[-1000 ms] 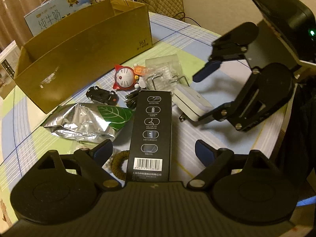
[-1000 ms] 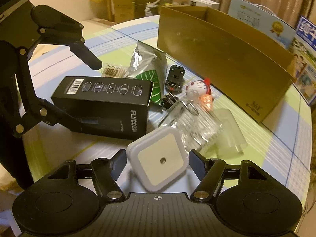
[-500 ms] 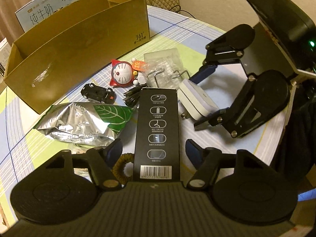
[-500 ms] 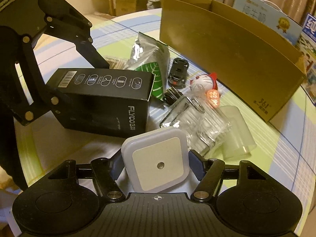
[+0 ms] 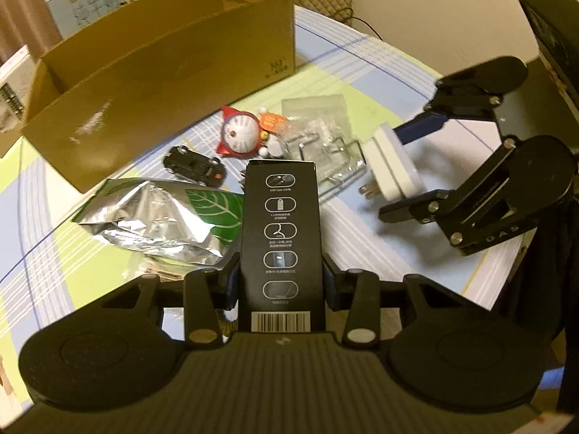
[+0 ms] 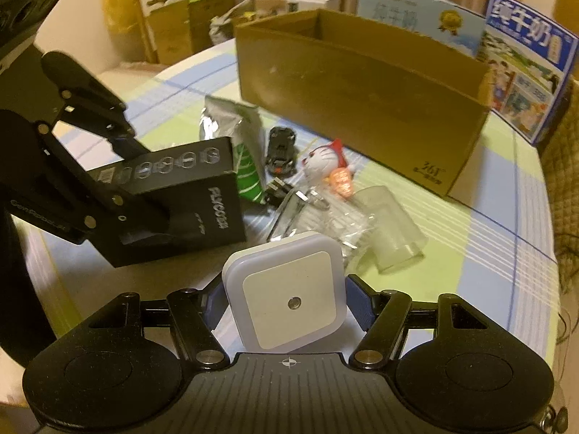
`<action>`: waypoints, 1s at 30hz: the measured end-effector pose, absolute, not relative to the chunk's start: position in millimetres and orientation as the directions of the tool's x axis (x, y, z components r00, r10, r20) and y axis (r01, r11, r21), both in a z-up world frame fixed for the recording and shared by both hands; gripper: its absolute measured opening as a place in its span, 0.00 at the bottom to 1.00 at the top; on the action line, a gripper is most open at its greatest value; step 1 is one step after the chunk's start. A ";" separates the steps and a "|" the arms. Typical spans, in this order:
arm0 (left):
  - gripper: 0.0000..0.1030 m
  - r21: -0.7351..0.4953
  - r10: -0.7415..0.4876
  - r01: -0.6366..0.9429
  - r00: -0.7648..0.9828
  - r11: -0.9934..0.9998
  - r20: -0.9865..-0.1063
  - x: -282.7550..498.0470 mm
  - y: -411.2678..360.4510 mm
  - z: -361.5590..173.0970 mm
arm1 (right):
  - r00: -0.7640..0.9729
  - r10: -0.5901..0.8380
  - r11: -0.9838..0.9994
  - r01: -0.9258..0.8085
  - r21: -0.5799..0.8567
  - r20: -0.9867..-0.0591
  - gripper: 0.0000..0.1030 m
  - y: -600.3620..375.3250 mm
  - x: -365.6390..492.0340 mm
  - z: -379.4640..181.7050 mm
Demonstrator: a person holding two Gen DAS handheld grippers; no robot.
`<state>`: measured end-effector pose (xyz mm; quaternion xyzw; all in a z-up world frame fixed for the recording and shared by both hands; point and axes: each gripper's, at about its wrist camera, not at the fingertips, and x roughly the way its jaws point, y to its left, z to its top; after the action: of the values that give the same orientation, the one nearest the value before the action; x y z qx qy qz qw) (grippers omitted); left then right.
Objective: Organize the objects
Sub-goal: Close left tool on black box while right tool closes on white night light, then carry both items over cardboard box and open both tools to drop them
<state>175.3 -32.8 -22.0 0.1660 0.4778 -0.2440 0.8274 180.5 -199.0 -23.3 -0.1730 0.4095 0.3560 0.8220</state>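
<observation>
A tall black product box (image 5: 280,231) with a barcode lies between the fingers of my left gripper (image 5: 281,275). Its jaws are closing, and both blue pads touch the box's sides. In the right wrist view the left gripper (image 6: 144,188) clamps the black box (image 6: 188,195) near its end. My right gripper (image 6: 286,289) is shut on a white square night light (image 6: 289,300), held tilted a little above the table. The left wrist view shows the right gripper (image 5: 401,171) holding the night light (image 5: 392,166) with its plug prongs pointing left.
An open cardboard box (image 5: 163,65) (image 6: 362,83) stands at the back of the checked tablecloth (image 5: 362,65). Before it lie a cartoon cat toy (image 5: 240,135), a black toy car (image 5: 193,164), a foil pouch (image 5: 152,220), a clear hook packet (image 5: 318,126) and a clear cup (image 6: 391,231).
The left jaws have come in from wide apart onto the black box's sides. The right gripper has risen slightly and rolled, tilting the night light off the table.
</observation>
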 end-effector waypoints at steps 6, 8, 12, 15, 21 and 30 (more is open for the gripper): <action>0.37 0.055 -0.229 0.509 0.478 0.859 -0.848 183.4 -21.5 21.0 | 0.471 0.455 0.718 -0.696 -0.002 -0.756 0.63 -198.3 193.6 19.3; 0.37 0.073 -0.215 0.484 0.512 0.872 -0.832 191.3 -17.3 39.1 | 0.500 0.471 0.730 -0.683 0.004 -0.727 0.63 -197.1 205.7 38.1; 0.37 0.084 -0.200 0.429 0.574 0.899 -0.794 223.4 -10.6 76.7 | 0.559 0.473 0.766 -0.643 0.004 -0.681 0.63 -189.9 240.0 67.5; 0.37 0.090 -0.180 0.373 0.628 0.923 -0.757 254.4 -6.5 101.5 | 0.608 0.451 0.797 -0.604 -0.013 -0.653 0.63 -180.6 273.5 83.4; 0.37 0.056 -0.145 0.260 0.692 0.964 -0.708 319.5 2.8 124.8 | 0.678 0.398 0.841 -0.539 -0.049 -0.618 0.63 -163.2 339.8 95.2; 0.37 0.037 -0.115 0.201 0.690 0.979 -0.715 393.3 9.6 103.8 | 0.678 0.346 0.864 -0.500 -0.063 -0.649 0.63 -148.1 402.3 72.1</action>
<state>393.3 9.6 103.8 0.0562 0.3845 -0.0860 0.9174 402.3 -148.1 72.1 -0.1183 0.3267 0.2329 0.9083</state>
